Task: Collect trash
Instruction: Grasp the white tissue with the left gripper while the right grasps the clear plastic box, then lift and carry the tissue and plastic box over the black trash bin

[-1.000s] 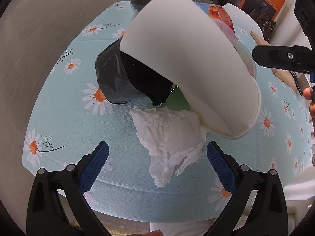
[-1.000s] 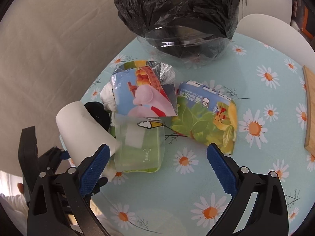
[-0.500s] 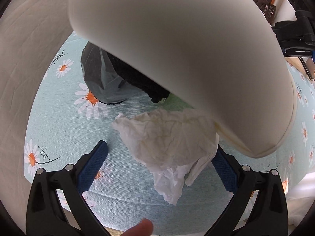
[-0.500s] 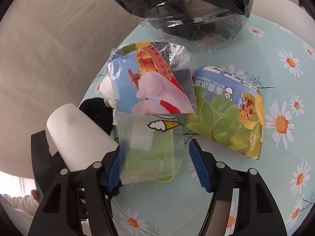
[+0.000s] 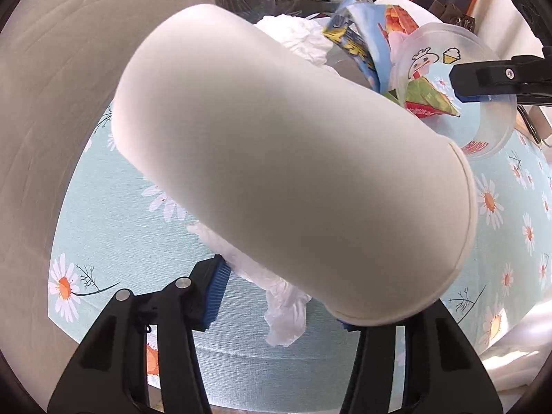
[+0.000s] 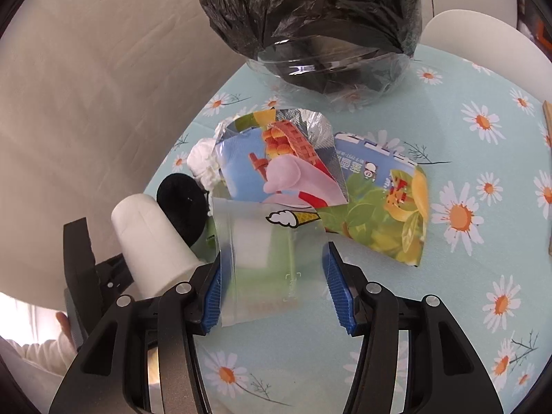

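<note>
Both jaws closing: left gripper (image 5: 279, 296) squeezing white paper cup (image 5: 293, 158), right gripper (image 6: 274, 289) pinching clear plastic cup (image 6: 272, 258), near table's (image 6: 448, 327) left edge, ready for black-lined bin (image 6: 327, 34) at far edge

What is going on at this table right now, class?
A person is clearing trash off a daisy-print tablecloth with a handheld gripper in each hand. The left gripper is closing around a white paper cup, with crumpled tissue beneath it. The right gripper is closing on a clear plastic cup lying on its side. Snack wrappers lie nearby, and a bowl lined with a black bag waits at the far edge.
</note>
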Tool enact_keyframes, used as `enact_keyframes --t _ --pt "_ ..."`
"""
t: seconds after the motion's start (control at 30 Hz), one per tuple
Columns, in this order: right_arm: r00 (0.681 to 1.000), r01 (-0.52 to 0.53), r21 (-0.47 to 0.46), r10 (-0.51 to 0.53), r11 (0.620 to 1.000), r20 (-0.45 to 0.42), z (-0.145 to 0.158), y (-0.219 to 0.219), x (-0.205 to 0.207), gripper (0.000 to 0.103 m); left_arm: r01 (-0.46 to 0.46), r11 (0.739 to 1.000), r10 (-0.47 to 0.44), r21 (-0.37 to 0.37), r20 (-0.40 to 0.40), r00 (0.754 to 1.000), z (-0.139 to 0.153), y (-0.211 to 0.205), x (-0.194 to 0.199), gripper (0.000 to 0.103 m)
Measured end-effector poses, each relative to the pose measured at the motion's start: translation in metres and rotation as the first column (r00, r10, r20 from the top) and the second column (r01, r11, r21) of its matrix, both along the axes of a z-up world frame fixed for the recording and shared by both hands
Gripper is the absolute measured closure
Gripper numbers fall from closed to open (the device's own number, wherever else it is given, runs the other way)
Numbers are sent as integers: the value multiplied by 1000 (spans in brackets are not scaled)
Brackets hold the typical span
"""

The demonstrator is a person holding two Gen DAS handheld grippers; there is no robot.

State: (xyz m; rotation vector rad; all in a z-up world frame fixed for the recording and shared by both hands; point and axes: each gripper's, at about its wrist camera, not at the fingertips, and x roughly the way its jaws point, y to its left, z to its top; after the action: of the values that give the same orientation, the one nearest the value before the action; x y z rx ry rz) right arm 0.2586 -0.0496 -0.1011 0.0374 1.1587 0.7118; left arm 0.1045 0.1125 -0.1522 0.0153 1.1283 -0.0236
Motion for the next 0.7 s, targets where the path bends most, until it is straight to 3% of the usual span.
enact_keyframes --t 0.23,0.37,0.5,0.7 --pt "996 79 53 -80 996 36 15 -45 -15 55 59 997 -60 52 22 998 24 -3 -5 54" --pt "991 123 110 -128 986 37 19 -74 -26 55 98 991 -102 86 51 993 55 -3 1 54" --pt "985 156 160 -166 975 47 25 -91 -31 55 126 991 -129 45 64 990 80 -8 3 54" --pt "974 196 205 -215 959 75 32 -118 -38 55 167 977 -179 131 88 980 107 -22 10 54"
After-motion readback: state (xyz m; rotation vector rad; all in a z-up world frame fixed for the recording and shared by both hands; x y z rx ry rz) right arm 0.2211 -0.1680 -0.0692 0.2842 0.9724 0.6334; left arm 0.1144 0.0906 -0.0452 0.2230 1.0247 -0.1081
